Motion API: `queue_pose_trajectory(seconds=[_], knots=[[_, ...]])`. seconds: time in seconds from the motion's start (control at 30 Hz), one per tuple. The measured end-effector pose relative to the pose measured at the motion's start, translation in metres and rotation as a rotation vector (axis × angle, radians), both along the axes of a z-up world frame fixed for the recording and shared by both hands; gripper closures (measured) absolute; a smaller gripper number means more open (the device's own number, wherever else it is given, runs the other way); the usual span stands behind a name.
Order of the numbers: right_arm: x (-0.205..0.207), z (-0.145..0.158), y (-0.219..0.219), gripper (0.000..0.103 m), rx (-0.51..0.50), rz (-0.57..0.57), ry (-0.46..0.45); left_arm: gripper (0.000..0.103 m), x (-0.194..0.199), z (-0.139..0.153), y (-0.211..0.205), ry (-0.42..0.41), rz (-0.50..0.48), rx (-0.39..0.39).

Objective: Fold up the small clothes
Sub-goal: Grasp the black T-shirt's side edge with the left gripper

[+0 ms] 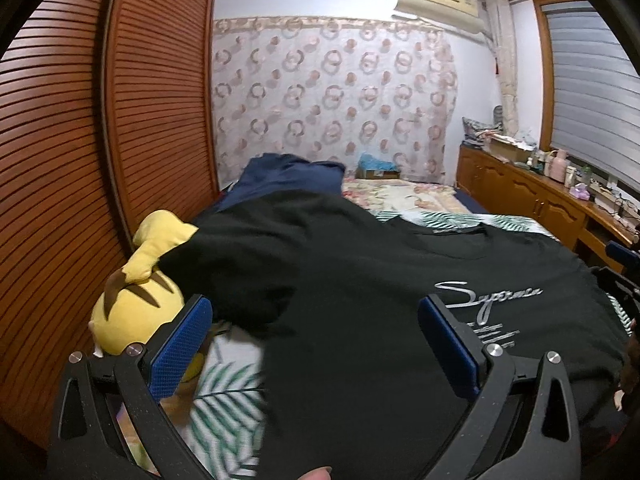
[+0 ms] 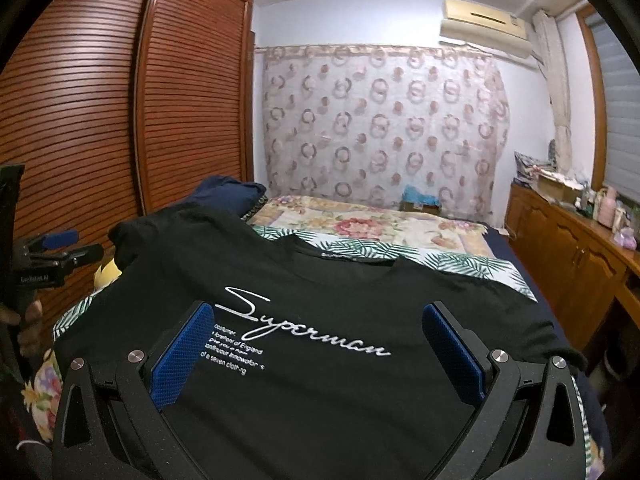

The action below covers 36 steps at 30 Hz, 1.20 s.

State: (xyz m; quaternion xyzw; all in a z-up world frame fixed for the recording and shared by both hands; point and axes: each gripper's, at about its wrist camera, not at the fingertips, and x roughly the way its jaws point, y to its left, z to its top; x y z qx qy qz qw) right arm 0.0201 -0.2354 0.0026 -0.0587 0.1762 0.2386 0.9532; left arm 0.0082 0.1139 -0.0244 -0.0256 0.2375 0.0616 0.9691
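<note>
A black T-shirt (image 2: pixel 328 288) with white script lettering lies face up on the bed, collar toward the far wall. In the left wrist view the same T-shirt (image 1: pixel 360 280) has its left sleeve draped over a yellow plush toy (image 1: pixel 136 304). My left gripper (image 1: pixel 316 336) is open above the shirt's left side, nothing between its blue pads. My right gripper (image 2: pixel 316 344) is open too, hovering over the chest print. The left gripper (image 2: pixel 56 246) also shows at the left edge of the right wrist view, held by a hand.
The bed (image 2: pixel 460 264) carries a leaf-print sheet and a floral quilt (image 2: pixel 360 224), with a navy pillow (image 1: pixel 288 176) at the far left. A slatted wooden wardrobe (image 1: pixel 80 160) runs along the left. A wooden cabinet (image 2: pixel 572 248) with bottles lines the right wall.
</note>
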Motion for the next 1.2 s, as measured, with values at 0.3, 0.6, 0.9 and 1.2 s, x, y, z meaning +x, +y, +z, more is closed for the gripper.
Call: queue_pose_trajectory(seconds=[0.3, 0.6, 0.9, 1.2], knots=[[0.026, 0.0, -0.004, 0.0, 0.014, 0.083, 0.046, 0.0, 0.012, -0.012, 0.052, 0.045, 0.056, -0.032], [0.045, -0.001, 0.001, 0.0, -0.01, 0.128, 0.084, 0.033, 0.047, -0.024, 0.093, 0.119, 0.058, -0.076], [0.053, 0.0, 0.005, 0.0, -0.007, 0.15, 0.088, 0.055, 0.074, -0.039, 0.101, 0.181, 0.048, -0.111], [0.058, -0.005, 0.009, 0.0, -0.017, 0.156, 0.119, 0.076, 0.091, -0.043, 0.108, 0.203, 0.015, -0.083]])
